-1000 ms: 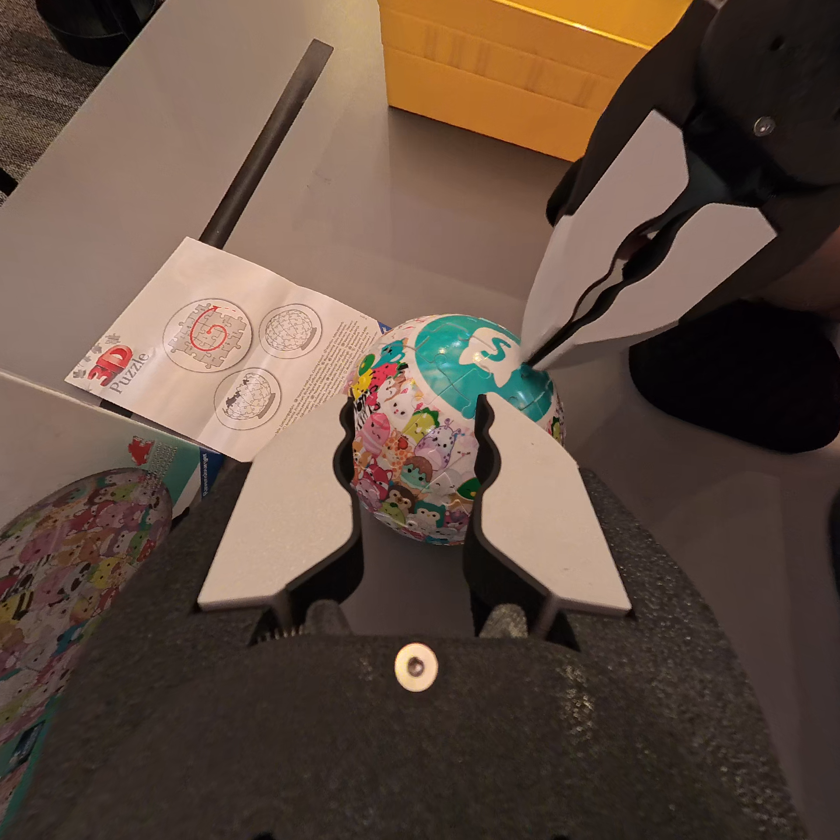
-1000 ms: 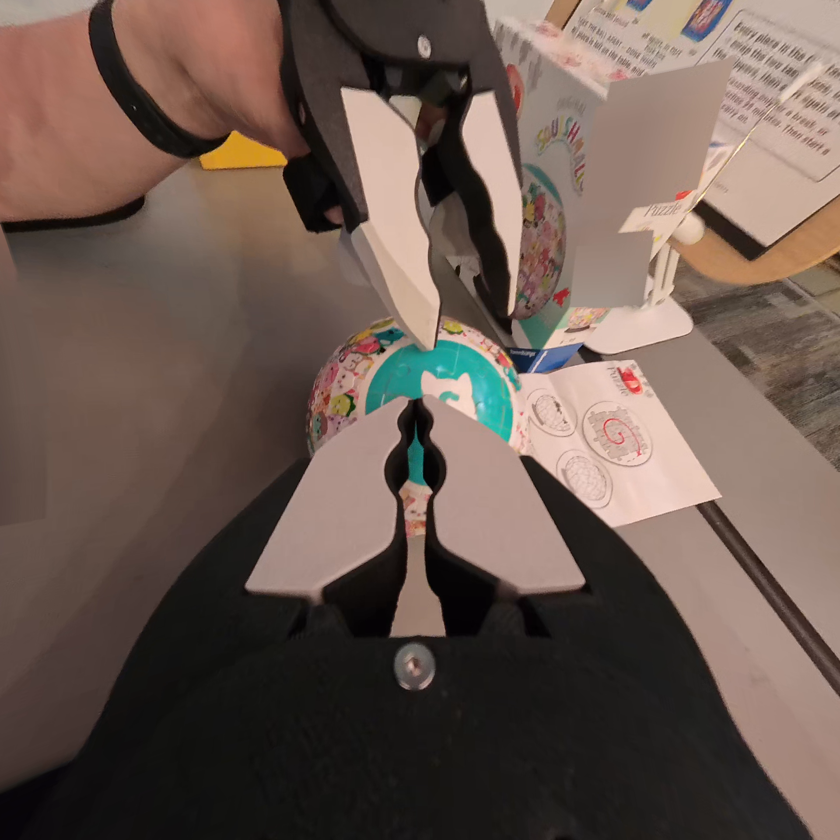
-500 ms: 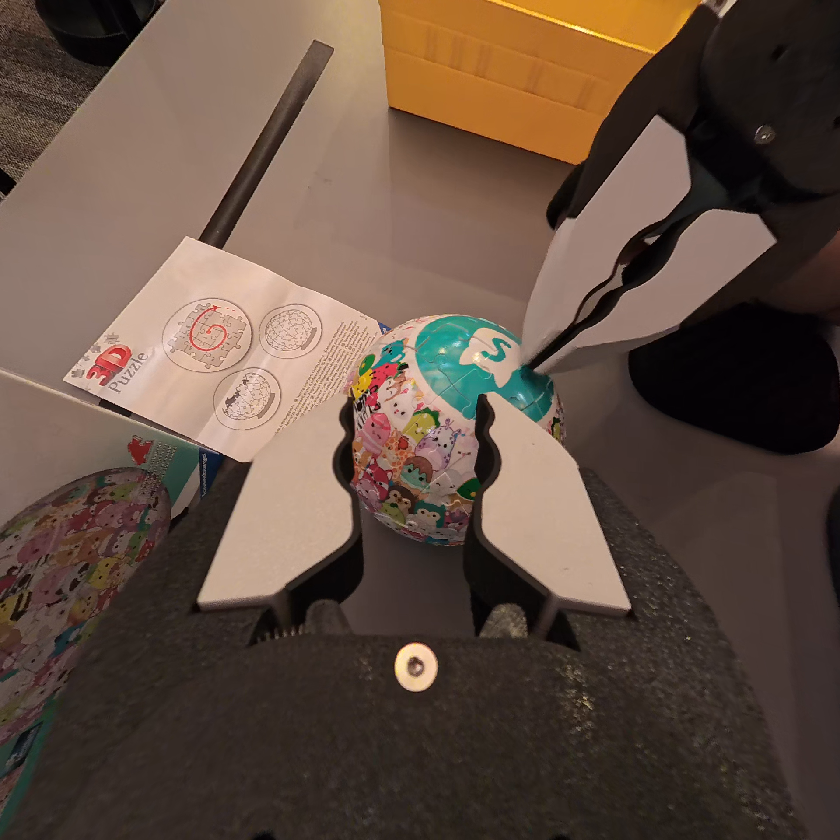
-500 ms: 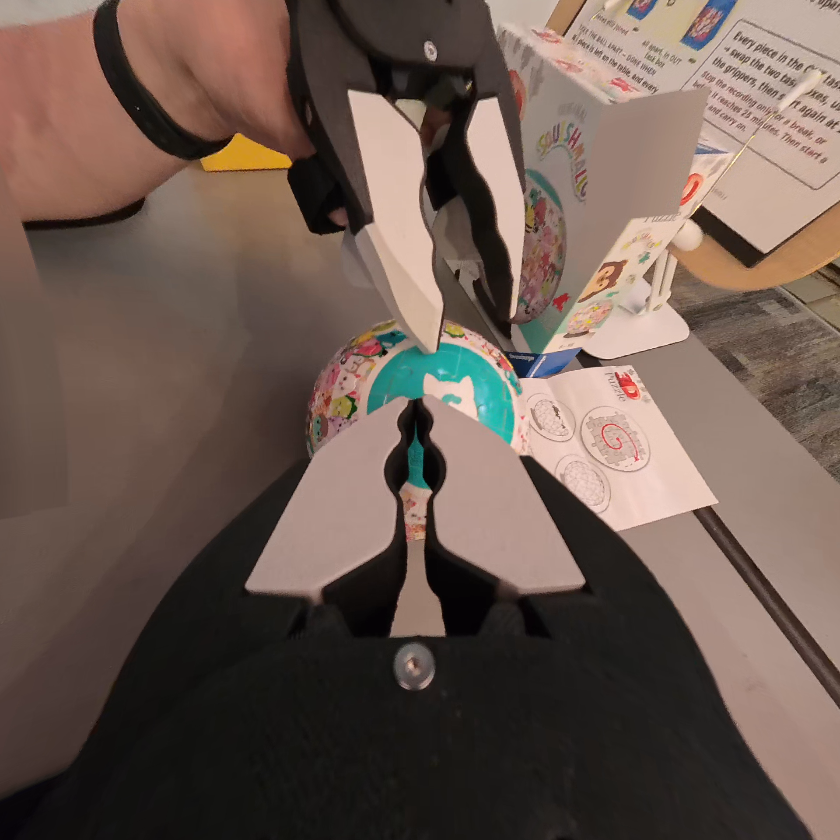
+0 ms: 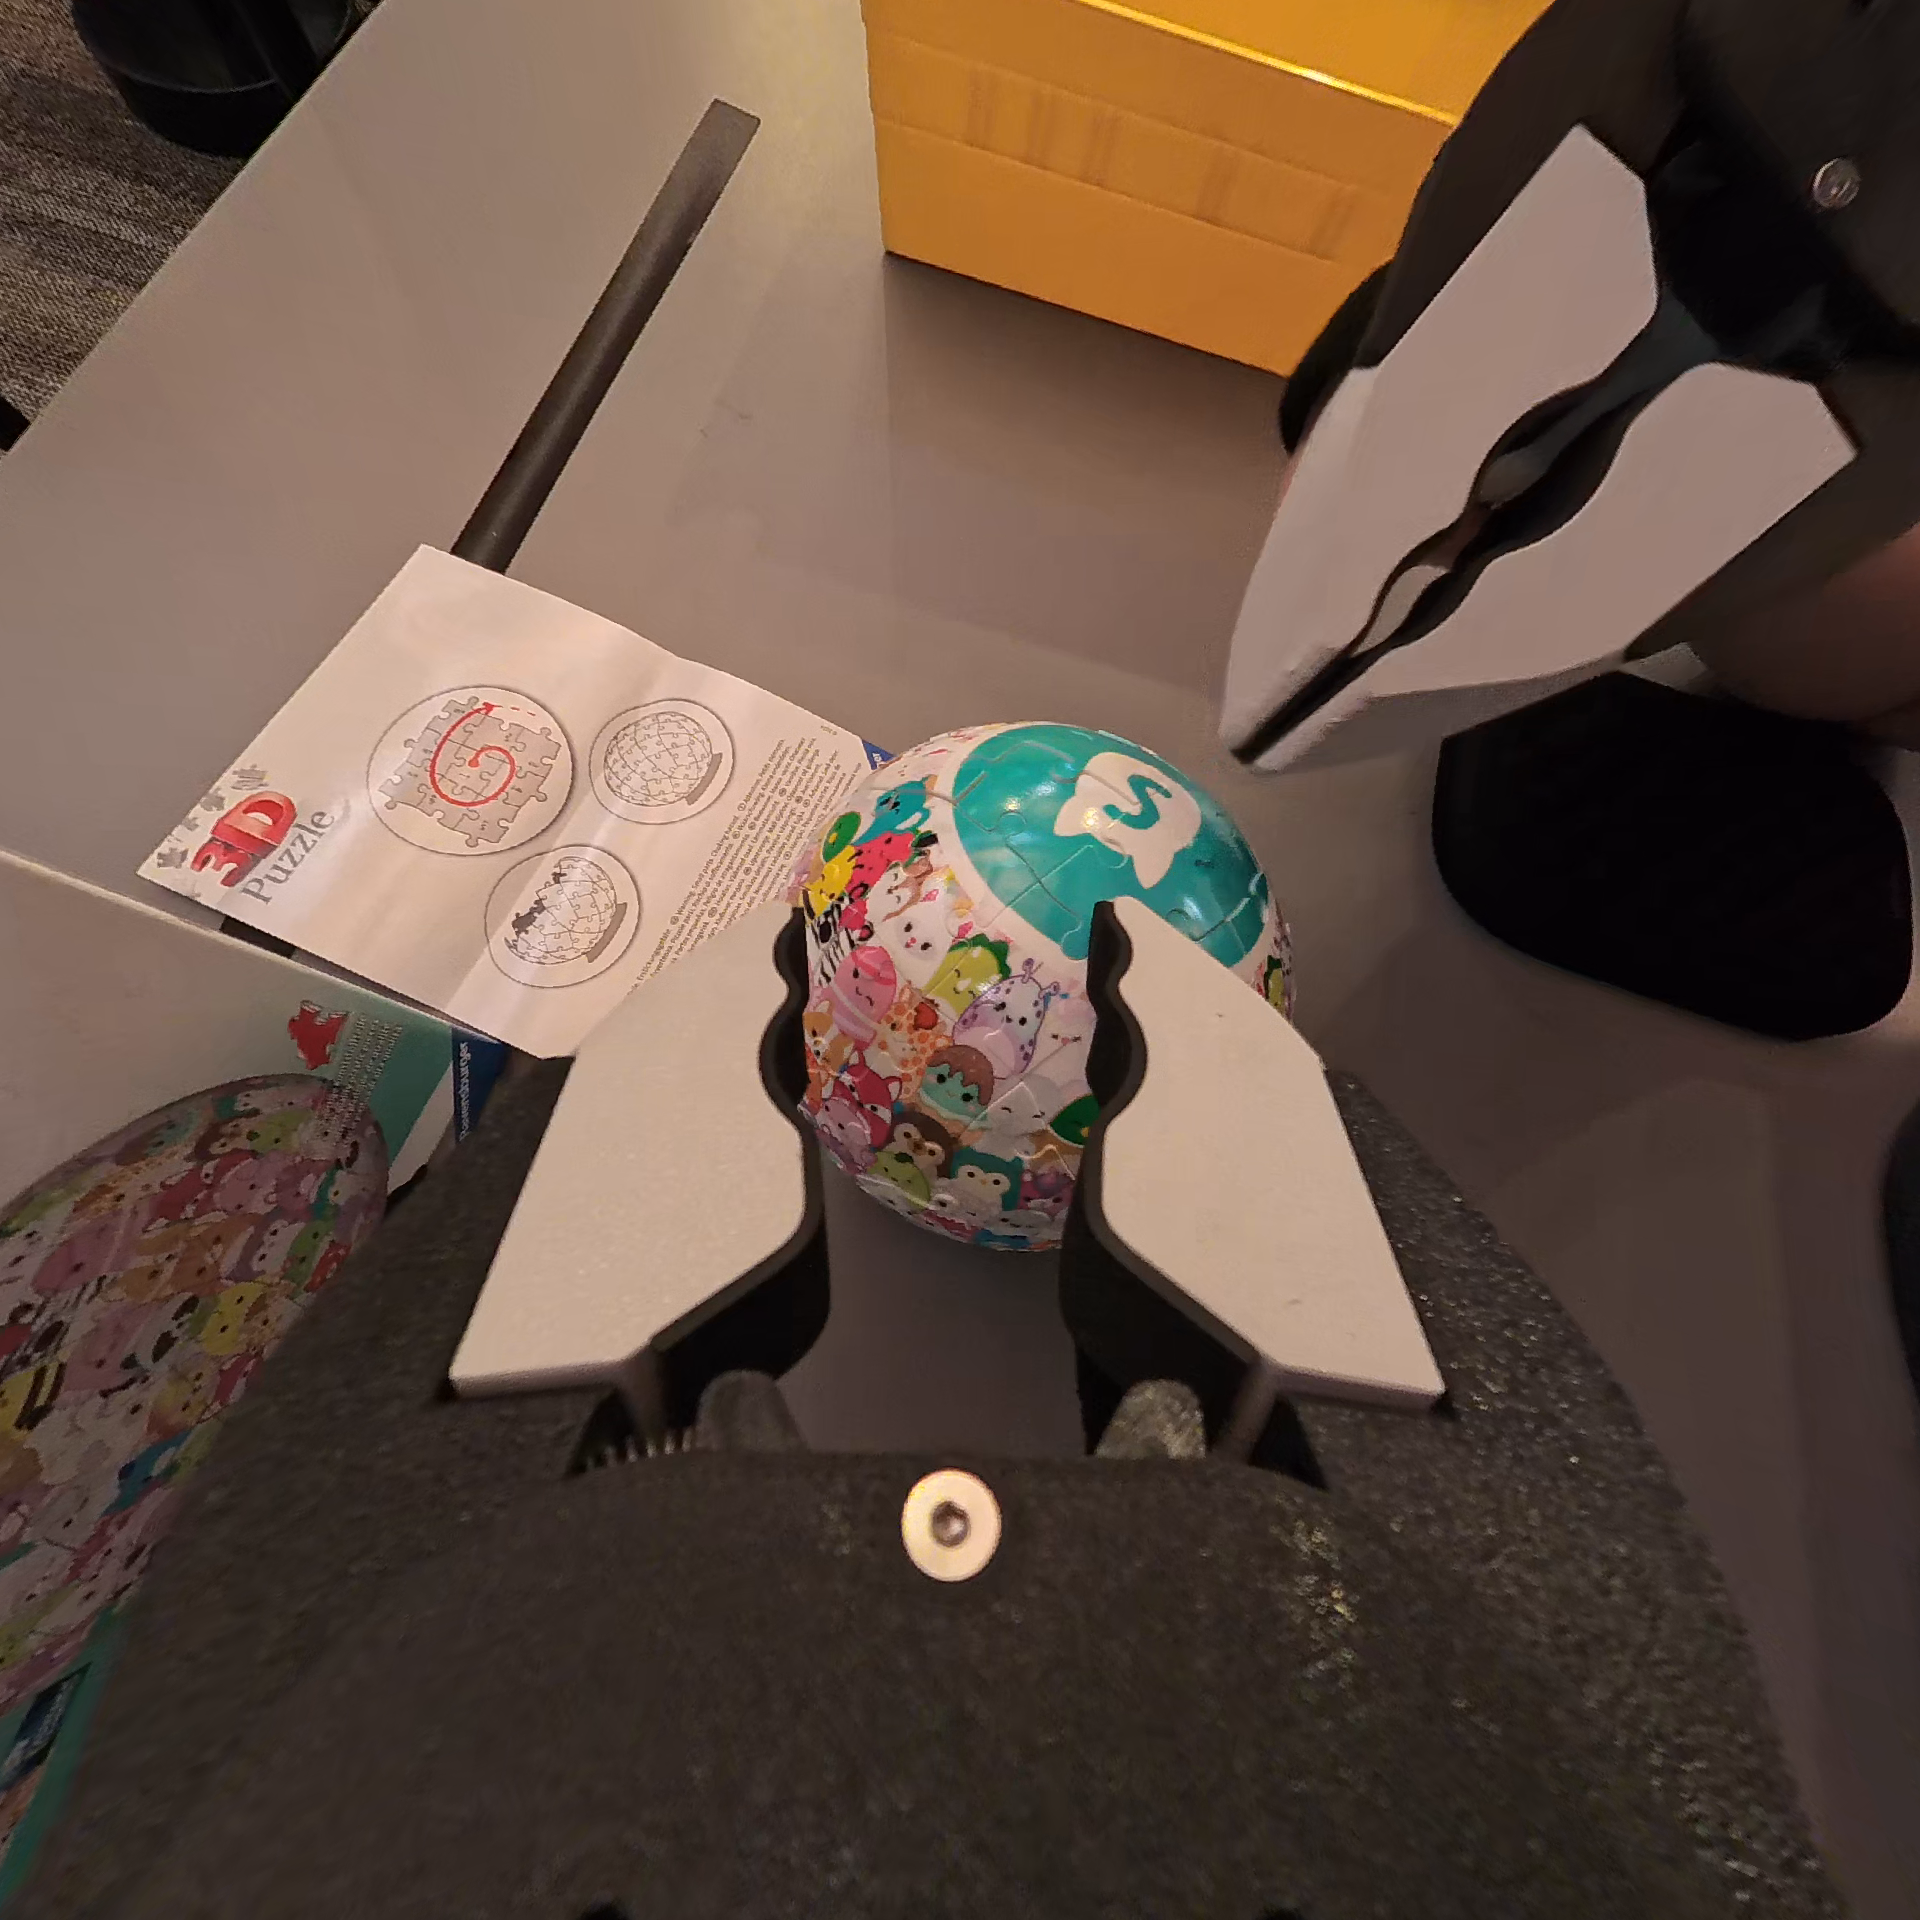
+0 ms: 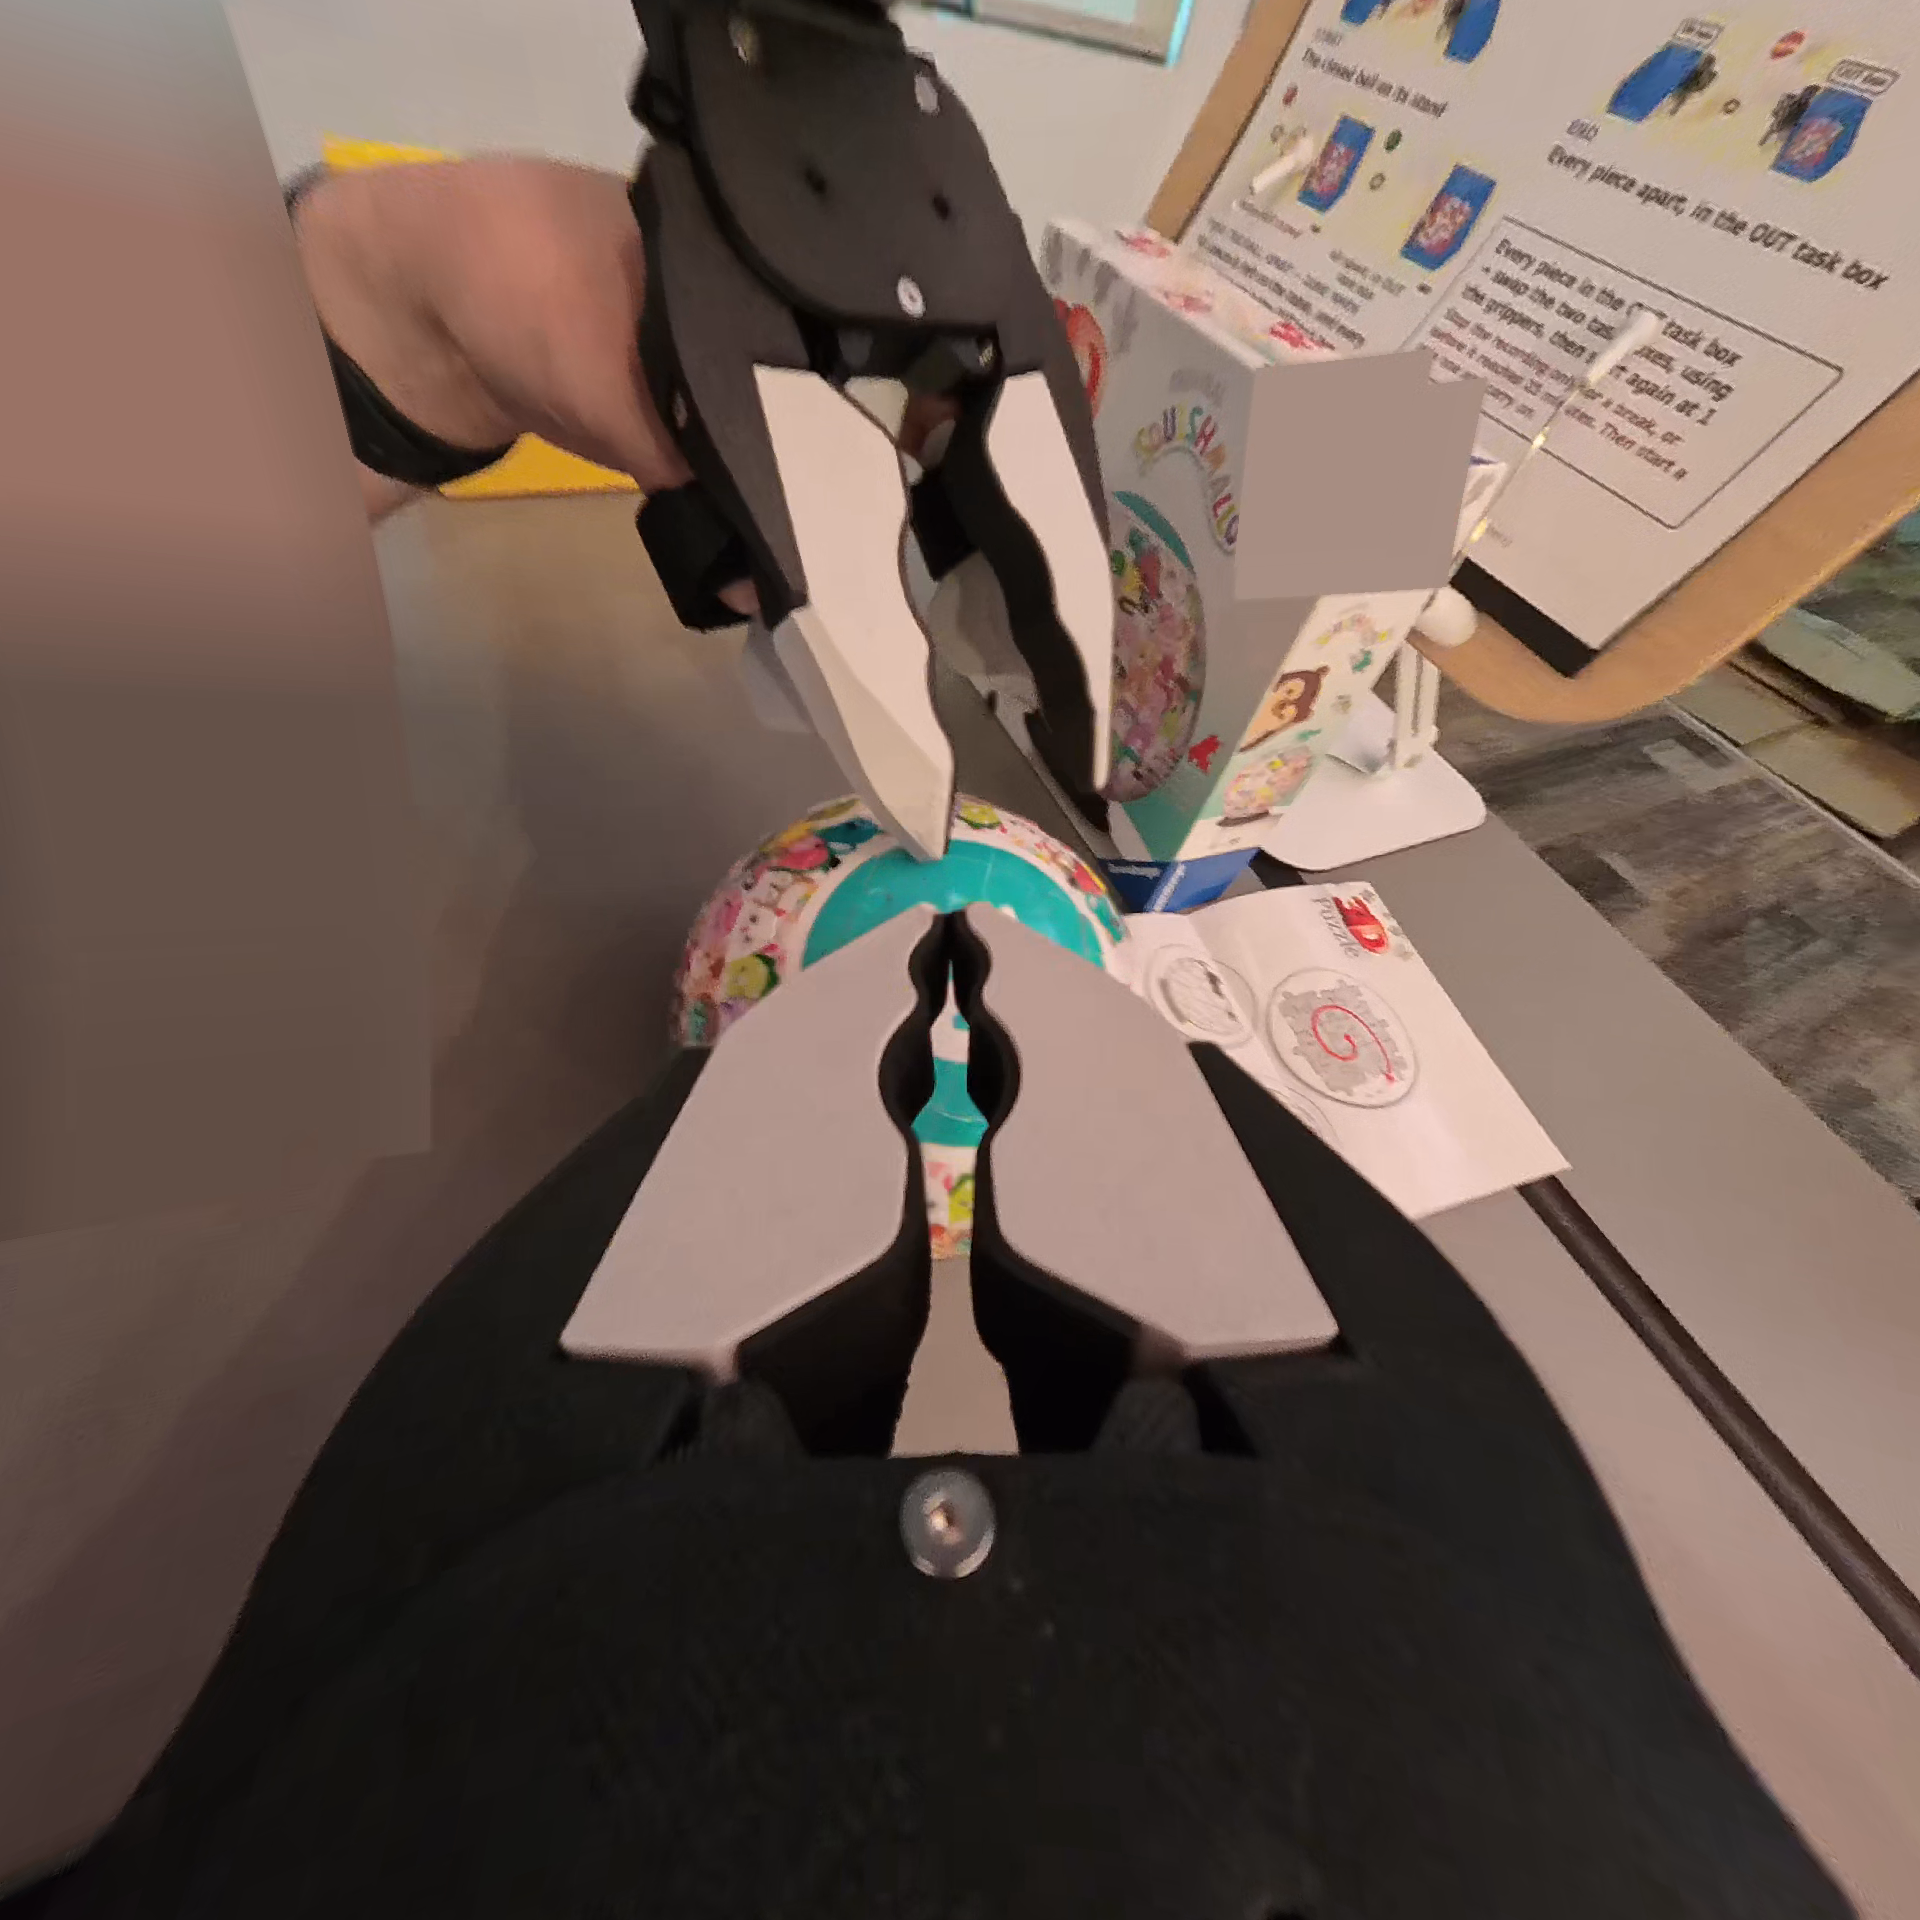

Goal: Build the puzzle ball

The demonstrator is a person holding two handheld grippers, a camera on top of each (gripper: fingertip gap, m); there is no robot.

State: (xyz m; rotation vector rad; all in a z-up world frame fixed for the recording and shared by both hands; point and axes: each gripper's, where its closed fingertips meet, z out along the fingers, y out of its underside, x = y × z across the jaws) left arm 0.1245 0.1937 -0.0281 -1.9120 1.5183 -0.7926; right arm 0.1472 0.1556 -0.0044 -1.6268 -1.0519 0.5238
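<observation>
The puzzle ball [image 5: 935,1039] is a closed sphere printed with colourful cartoon animals, with a teal cap [image 5: 1091,821] on top. It rests on the grey table [image 5: 935,468]. My left gripper [image 5: 945,925] is shut on the ball, one finger on each side. My right gripper [image 5: 1247,748] is shut and empty. Its tip hangs just above and to the right of the cap, clear of the ball. In the right wrist view my shut right gripper [image 6: 951,914] points at the ball [image 6: 758,925], and the left gripper [image 6: 1008,826] comes down on it from above.
An instruction leaflet [image 5: 499,810] lies left of the ball. The puzzle box [image 5: 156,1299] stands at the near left. A yellow box [image 5: 1122,177] sits at the far side. A black pad [image 5: 1662,883] lies to the right. A dark groove [image 5: 603,332] runs across the table. Both grippers' tips are roughly 35 centimeters from the dark groove [image 5: 603,332]. It is also in sight in the right wrist view [image 6: 1817,1510].
My right gripper, still shut, has lifted off the ball's teal cap and drawn up and back. The left gripper and the ball have not moved.
</observation>
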